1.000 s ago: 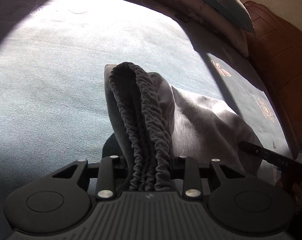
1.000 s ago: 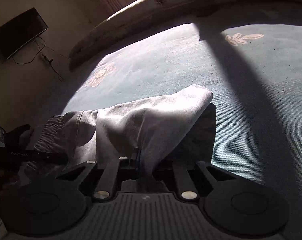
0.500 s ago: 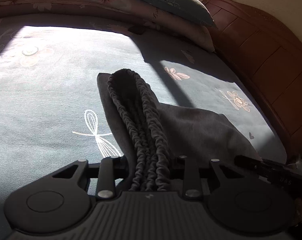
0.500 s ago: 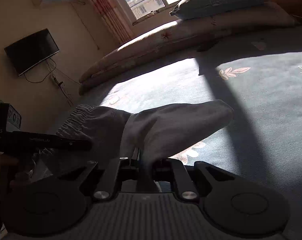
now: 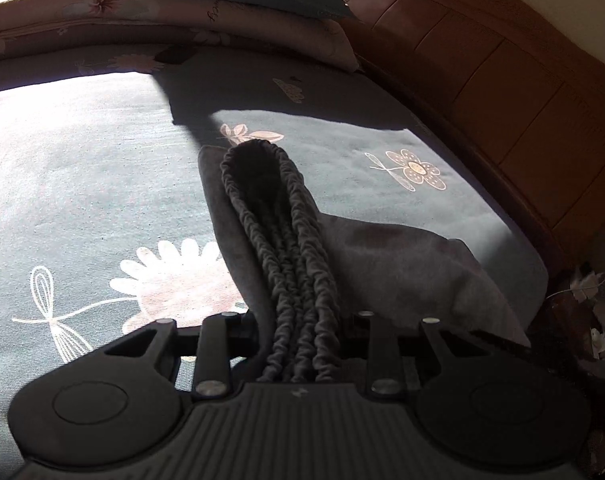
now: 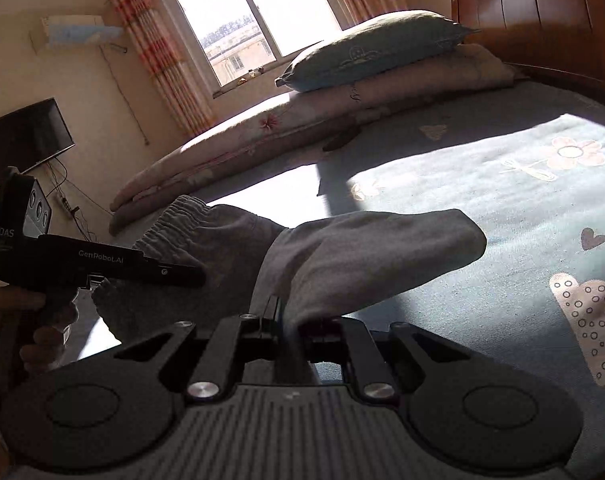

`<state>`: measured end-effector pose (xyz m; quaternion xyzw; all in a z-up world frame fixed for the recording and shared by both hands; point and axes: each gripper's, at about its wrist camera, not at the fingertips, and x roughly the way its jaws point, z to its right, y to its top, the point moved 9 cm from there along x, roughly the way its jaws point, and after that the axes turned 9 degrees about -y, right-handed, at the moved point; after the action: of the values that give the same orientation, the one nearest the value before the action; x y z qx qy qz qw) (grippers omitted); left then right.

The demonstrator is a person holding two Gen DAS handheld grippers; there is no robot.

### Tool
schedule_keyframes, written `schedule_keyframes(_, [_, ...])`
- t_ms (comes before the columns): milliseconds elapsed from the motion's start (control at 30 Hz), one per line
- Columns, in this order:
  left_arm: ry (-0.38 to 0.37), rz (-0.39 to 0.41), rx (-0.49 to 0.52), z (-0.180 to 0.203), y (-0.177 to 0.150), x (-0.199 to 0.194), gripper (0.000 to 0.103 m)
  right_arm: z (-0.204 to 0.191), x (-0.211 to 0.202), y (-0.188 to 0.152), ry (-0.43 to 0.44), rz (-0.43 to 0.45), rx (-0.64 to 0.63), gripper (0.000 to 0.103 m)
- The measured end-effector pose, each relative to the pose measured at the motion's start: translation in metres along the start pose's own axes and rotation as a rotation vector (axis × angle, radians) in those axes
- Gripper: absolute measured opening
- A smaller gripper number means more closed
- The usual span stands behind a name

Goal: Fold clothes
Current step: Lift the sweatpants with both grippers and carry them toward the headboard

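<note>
Grey elastic-waist cotton trousers [image 5: 286, 248] clamped by left gripper [image 5: 298, 344] and right gripper [image 6: 290, 324], held above bed; keep both ends level and taut.

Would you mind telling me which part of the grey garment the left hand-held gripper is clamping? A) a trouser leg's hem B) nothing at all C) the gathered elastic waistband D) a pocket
C: in the left wrist view the ruched elastic waistband of the grey garment runs straight down between the fingers of the left hand-held gripper, which are closed on it.
</note>
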<state>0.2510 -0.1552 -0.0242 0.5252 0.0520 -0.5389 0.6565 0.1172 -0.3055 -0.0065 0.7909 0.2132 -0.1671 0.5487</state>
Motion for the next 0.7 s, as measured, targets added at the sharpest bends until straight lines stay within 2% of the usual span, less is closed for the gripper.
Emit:
schedule_keyframes(367, [-0.087,-0.042,0.086,0.068,0.036,0.077,0.03,0.07,-0.025,0.021,-0.127,0.09,0.078,0.014])
schedule_keyframes(700, [-0.16,-0.063,0.157,0.125,0.076,0.15,0.03,0.131,-0.03,0.045,-0.255,0.18,0.112,0.016])
